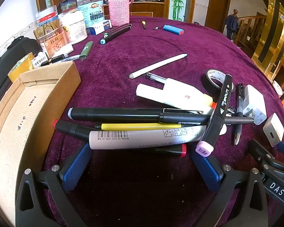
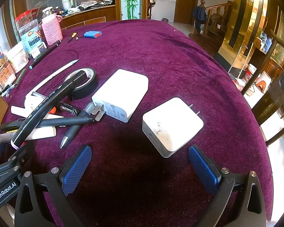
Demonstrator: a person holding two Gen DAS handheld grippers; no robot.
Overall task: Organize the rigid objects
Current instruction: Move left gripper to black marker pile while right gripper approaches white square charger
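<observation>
The left gripper point(image 1: 140, 162) is standing wide open and gripping nothing, its pads just short of a heap of markers point(image 1: 134, 116) crossing at 12 o'clock. Only this view is showing the cardboard box point(image 1: 47, 94) at 9 o'clock. The right gripper point(image 2: 140, 162) is likewise gaping empty; its view alone is showing the near charger point(image 2: 172, 124) at 12 o'clock whole, possibly scuffed. A second charger point(image 2: 121, 92) and a tape roll point(image 2: 89, 87) are lying beyond at 11.
</observation>
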